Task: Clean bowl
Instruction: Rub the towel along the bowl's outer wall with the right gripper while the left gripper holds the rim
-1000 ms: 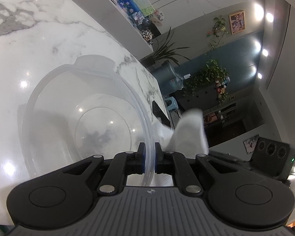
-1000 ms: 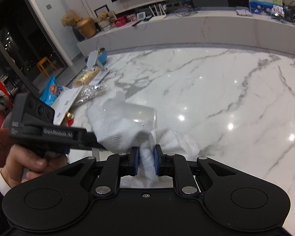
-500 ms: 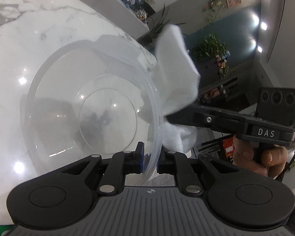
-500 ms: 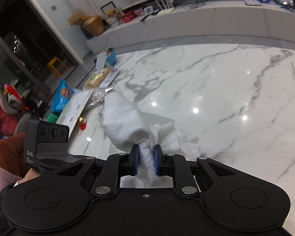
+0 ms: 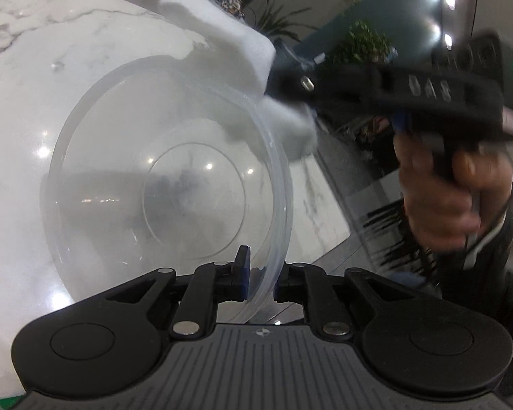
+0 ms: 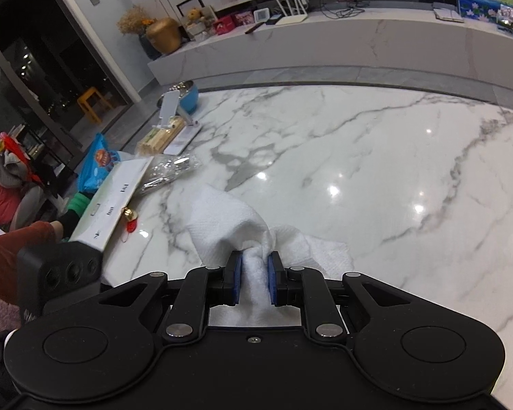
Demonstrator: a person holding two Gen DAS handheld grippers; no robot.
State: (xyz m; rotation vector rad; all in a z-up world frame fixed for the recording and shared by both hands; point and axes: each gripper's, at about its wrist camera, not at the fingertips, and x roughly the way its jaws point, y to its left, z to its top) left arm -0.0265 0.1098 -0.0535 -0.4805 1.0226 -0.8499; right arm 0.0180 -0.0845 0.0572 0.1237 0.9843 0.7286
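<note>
Over the bench (image 5: 13, 109), my left claw (image 5: 259, 278) pinches the bowl (image 5: 167, 184) rim; right claw (image 6: 253, 282) clamps the cloth (image 6: 229, 222). Pushing hard could twist the bowl free.

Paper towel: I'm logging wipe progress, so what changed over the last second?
The right gripper carried the paper towel from beside the clear bowl up to its far rim. The left gripper stayed clamped on the near rim; the towel stayed pinched.
</note>
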